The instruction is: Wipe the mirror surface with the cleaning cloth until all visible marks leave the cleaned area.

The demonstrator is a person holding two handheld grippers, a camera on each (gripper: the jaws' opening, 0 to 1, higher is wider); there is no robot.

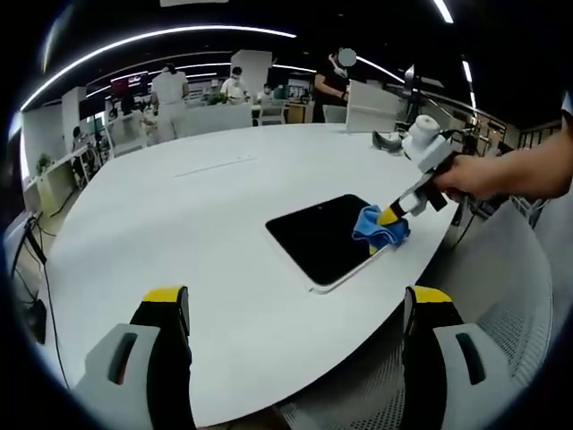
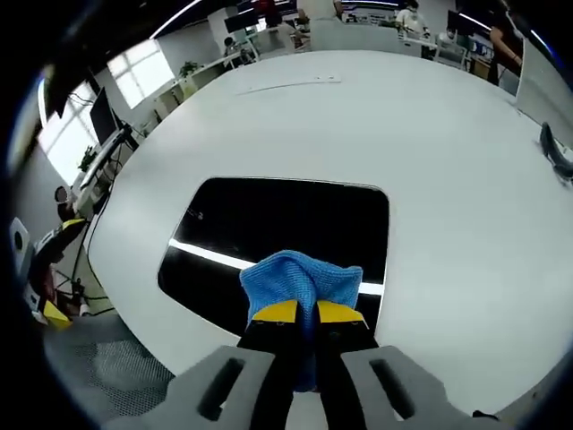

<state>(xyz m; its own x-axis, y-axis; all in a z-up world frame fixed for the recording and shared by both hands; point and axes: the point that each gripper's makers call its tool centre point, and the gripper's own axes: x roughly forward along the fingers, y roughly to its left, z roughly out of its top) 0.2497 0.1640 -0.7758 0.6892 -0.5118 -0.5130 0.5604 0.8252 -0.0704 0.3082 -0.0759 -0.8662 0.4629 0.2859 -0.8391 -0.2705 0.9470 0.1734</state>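
Here the right gripper (image 2: 306, 313) clamps the blue cloth (image 2: 300, 276) against the mirror (image 2: 269, 224).

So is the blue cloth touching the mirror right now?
Touching. In the right gripper view the cloth, held in the right gripper, is pressed on the mirror near its edge with no gap.

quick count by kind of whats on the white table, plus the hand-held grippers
mirror: 1
blue cleaning cloth: 1
dark object near the far table edge: 1
hand-held grippers: 2, the left hand-held gripper and the right hand-held gripper
total: 5
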